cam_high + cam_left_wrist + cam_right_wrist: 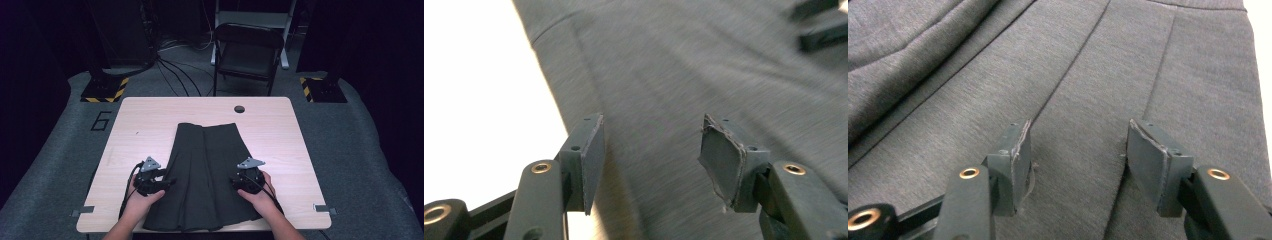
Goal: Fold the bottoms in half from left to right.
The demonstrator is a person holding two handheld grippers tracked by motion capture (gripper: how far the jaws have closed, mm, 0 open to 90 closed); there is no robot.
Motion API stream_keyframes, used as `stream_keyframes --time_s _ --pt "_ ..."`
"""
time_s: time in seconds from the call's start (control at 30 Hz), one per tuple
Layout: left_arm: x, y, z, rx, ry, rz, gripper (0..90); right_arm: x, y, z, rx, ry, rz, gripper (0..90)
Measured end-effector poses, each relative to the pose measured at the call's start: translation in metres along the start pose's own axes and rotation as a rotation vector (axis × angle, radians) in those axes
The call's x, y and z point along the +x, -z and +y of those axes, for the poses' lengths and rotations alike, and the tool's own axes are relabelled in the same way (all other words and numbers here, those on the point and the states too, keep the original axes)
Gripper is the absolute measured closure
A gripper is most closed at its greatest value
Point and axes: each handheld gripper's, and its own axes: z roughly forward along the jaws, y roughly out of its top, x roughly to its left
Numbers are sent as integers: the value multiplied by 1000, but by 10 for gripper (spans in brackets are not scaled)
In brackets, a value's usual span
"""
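Both grippers, left (167,182) and right (234,181), are held wide, empty, flanking dark grey pleated skirt (205,170); long axis runs away from person; left at edge.

My black-jawed grippers work a plain dark grey skirt (205,170) on a pale wood-grain table (145,120).

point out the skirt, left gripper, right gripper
skirt (205,170), high view, middle panel
left gripper (649,160), left gripper view, gap between open fingers
right gripper (1078,162), right gripper view, gap between open fingers
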Motion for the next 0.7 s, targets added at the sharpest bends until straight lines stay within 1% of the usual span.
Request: stream_keyframes --time_s 0.03,0.07,0.1,0.13,0.17,0.2,0.23,0.27,0.3,0.33,0.37,0.4,0.43,0.47,0.5,0.53,0.57,0.6,0.63,0.67,0.7 --pt "1 -1 -2 11 10 -1 432 1 0 2 -8 0 1 433" --pt "3 -1 -3 12 14 -6 432 3 1 4 -4 -5 5 433" --pt "4 -1 -4 24 12 -5 432 4 2 7 -14 -1 4 433" --pt "5 -2 -6 13 27 -2 432 5 3 9 -12 4 7 435" --pt "6 -1 -7 24 30 -9 433 6 4 13 -20 24 15 441" --pt "6 -1 -7 13 50 -12 432 8 5 15 -22 26 25 441" --pt "8 0 -8 17 60 -20 432 10 5 18 -22 22 34 442" --pt "9 0 -9 19 57 -25 432 12 6 21 -18 33 38 443" --pt "9 1 -9 17 63 -24 432 13 6 24 -18 61 42 443" --pt "9 1 -10 15 72 -24 432 16 6 26 -24 57 39 443" --pt "9 -1 -11 3 70 -14 432 18 6 28 -13 61 47 443" --pt "9 -1 -12 13 76 -17 432 20 5 31 -22 69 52 443" --pt "9 -1 -12 17 72 -17 432 22 5 33 -21 69 53 443" --pt "9 -3 -13 9 83 -18 432 22 4 36 -18 77 56 442" --pt "8 -4 -14 12 87 -22 432 24 3 38 -25 69 61 442" --pt "8 -4 -15 14 89 -26 433 24 2 41 -23 58 77 440" --pt "8 -4 -15 30 85 -32 433 24 1 43 -19 59 81 439" --pt "7 -6 -15 17 88 -24 434 25 0 45 -24 49 83 436" --pt "7 -6 -16 20 89 -27 435 26 -2 47 -30 38 85 434" --pt "7 -6 -16 30 83 -34 439 26 -3 49 -26 44 91 431" --pt "6 -7 -16 26 90 -30 445 27 -4 50 -25 41 95 428"
